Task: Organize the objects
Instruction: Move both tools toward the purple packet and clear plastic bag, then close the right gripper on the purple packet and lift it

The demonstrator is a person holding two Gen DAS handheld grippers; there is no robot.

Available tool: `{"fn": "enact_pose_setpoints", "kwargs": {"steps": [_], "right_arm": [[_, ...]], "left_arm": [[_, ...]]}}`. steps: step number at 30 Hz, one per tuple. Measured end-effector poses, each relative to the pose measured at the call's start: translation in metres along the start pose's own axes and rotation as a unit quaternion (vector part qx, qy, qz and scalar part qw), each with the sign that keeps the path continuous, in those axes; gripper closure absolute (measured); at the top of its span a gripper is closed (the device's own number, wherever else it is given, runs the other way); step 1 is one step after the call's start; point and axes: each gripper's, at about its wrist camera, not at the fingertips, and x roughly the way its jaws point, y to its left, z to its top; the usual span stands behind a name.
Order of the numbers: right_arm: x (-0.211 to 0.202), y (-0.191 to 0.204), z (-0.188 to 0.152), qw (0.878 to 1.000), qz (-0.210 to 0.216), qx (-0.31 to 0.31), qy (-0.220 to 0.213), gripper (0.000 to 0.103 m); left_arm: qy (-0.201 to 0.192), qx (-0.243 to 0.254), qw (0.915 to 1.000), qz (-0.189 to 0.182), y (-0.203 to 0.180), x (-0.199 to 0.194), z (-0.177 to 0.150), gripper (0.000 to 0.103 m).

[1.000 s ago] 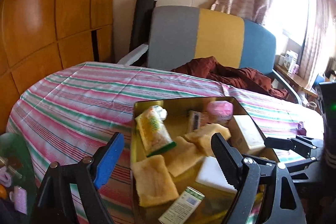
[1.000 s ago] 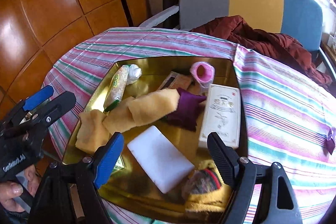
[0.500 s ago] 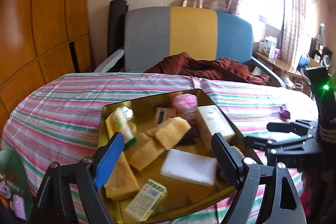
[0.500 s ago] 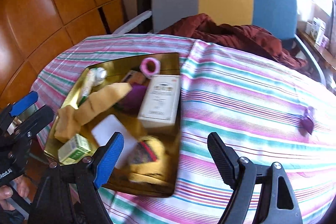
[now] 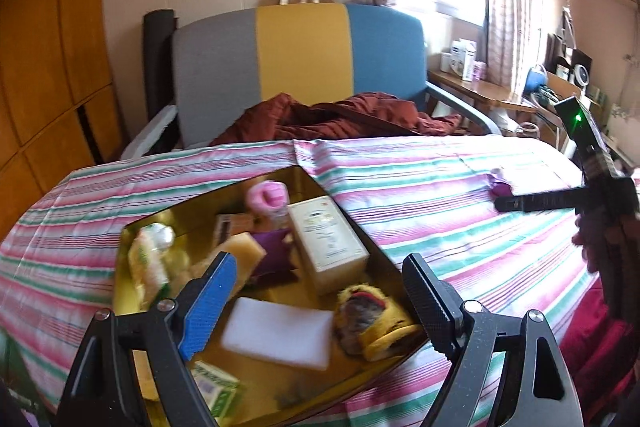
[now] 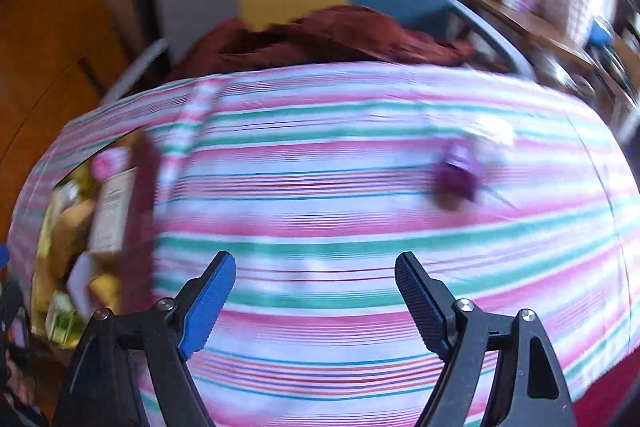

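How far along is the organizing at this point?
Most items already sit in the gold metal tray: a cream rectangular box, a white foam block and others. Nothing is in hand: the left gripper and right gripper both have empty, open jaws. One small purple pouch lies out on the striped tablecloth, likely next.

A tray (image 5: 332, 187) of items lies on the tablecloth (image 5: 440, 211), chair (image 5: 304, 67) behind.

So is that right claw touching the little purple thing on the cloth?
Apart. The right wrist view shows striped cloth between the open right gripper and the purple thing.
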Motion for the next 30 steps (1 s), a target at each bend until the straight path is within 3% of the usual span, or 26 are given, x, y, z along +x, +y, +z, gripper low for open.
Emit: {"fn": "enact_pose_setpoints", "kwargs": {"steps": [6, 10, 13, 17, 24, 25, 27, 29, 30], "right_arm": [[0.002, -0.095, 0.016, 0.992, -0.043, 0.122, 0.015, 0.02], [0.01, -0.133, 0.027, 0.986, -0.071, 0.147, 0.019, 0.02], [0.025, -0.141, 0.036, 0.986, -0.07, 0.148, 0.032, 0.02], [0.052, -0.144, 0.049, 0.979, -0.048, 0.194, 0.044, 0.02], [0.103, -0.136, 0.073, 0.972, -0.075, 0.212, 0.065, 0.021], [0.108, -0.134, 0.074, 0.973, -0.082, 0.205, 0.071, 0.025], [0.11, -0.126, 0.076, 0.977, -0.116, 0.165, 0.075, 0.056], [0.106, -0.122, 0.073, 0.982, -0.097, 0.142, 0.079, 0.061], [0.104, -0.12, 0.07, 0.984, -0.092, 0.128, 0.086, 0.074]], "left_arm": [[0.011, 0.013, 0.9996, -0.023, -0.016, 0.016, 0.006, 0.018], [0.022, 0.019, 0.999, -0.033, -0.025, 0.029, 0.011, 0.018], [0.033, 0.019, 0.9984, -0.041, -0.03, 0.04, 0.015, 0.018], [0.042, 0.021, 0.9978, -0.048, -0.037, 0.052, 0.019, 0.018], [0.057, 0.03, 0.9961, -0.061, -0.049, 0.065, 0.024, 0.018], [0.059, 0.032, 0.9957, -0.064, -0.051, 0.067, 0.025, 0.018], [0.062, 0.035, 0.9951, -0.069, -0.053, 0.07, 0.026, 0.018], [0.062, 0.04, 0.9944, -0.076, -0.057, 0.074, 0.027, 0.018], [0.063, 0.041, 0.9941, -0.078, -0.059, 0.076, 0.028, 0.018]]}}
